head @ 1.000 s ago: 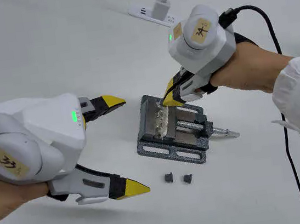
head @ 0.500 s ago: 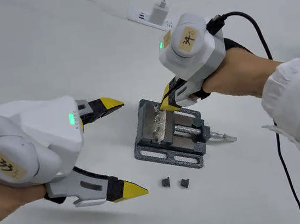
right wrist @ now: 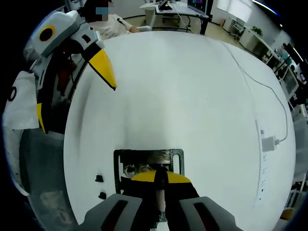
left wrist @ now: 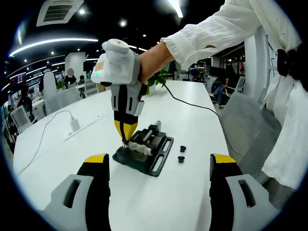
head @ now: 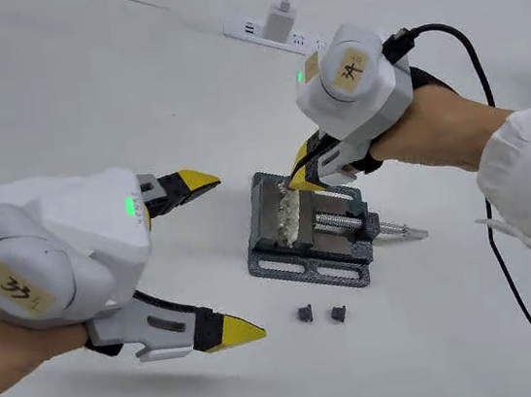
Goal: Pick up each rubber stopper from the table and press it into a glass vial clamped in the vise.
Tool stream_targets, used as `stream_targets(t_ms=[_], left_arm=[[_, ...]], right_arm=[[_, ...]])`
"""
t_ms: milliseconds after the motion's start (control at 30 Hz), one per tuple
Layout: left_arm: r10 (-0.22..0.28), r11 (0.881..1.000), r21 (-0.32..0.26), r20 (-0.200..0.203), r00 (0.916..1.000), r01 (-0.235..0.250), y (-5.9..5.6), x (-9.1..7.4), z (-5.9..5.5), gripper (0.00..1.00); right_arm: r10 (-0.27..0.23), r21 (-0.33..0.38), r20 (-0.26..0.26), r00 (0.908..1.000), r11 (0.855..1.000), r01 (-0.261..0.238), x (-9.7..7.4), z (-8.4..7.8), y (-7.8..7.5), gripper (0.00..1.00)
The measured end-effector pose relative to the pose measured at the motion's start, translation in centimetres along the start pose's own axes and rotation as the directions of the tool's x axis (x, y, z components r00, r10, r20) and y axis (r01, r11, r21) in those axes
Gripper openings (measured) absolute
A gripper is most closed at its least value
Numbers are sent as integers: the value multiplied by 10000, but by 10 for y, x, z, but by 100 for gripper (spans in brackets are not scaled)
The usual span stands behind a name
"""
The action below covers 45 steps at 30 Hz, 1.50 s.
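Observation:
A dark vise point(head: 313, 261) point(left wrist: 155, 160) point(right wrist: 118, 159) stands mid-table with glass vials point(head: 290, 217) point(left wrist: 138, 142) point(right wrist: 135, 168) clamped in it. My right gripper point(head: 300, 181) point(left wrist: 126, 138) point(right wrist: 160, 175) points down, jaws together, tips right at the vials' far end; I cannot see anything between them. Two small black rubber stoppers point(head: 306, 313) point(head: 338, 314) point(left wrist: 183, 148) point(right wrist: 99, 178) lie on the table just in front of the vise. My left gripper point(head: 234, 254) point(left wrist: 159, 161) point(right wrist: 77, 103) hovers left of the vise, wide open and empty.
A white power strip with a charger point(head: 268, 30) point(left wrist: 74, 126) point(right wrist: 269, 143) lies at the far side of the white table. The vise's screw handle point(head: 402, 231) sticks out to the right. A black cable point(head: 479, 72) trails from my right gripper.
The head camera has shifted a little. My right gripper stays shut with its tips at the vials, and the left gripper stays open to the left.

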<state>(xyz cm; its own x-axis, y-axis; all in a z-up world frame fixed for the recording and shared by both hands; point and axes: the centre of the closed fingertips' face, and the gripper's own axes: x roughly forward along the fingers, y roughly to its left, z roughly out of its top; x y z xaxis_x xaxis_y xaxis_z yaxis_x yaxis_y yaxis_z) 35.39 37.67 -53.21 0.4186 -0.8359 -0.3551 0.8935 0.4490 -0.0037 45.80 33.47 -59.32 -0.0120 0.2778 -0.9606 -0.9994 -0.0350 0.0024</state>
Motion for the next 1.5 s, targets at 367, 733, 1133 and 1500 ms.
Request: stream_targets(t_ms=[367, 733, 1133, 1500], left_arm=[[-21, 10000, -8, -101, 9999, 21, -5, -1, 1, 84], [-63, 9999, 119, -236, 9997, 66, -6, -2, 4, 84], [-186, 9995, 237, -386, 9991, 195, -9, -3, 6, 84], [-254, 9989, 382, -650, 9976, 279, -11, -4, 7, 83]], right_arm=[[-220, 829, 921, 9955, 9965, 144, -1, 2, 0, 1], [-473, 1016, 1374, 9894, 9943, 335, -11, 4, 4, 6], [-992, 1458, 2178, 9709, 9870, 681, -30, -5, 8, 16], [-1468, 1898, 3013, 9422, 9775, 916, -52, -10, 18, 27]])
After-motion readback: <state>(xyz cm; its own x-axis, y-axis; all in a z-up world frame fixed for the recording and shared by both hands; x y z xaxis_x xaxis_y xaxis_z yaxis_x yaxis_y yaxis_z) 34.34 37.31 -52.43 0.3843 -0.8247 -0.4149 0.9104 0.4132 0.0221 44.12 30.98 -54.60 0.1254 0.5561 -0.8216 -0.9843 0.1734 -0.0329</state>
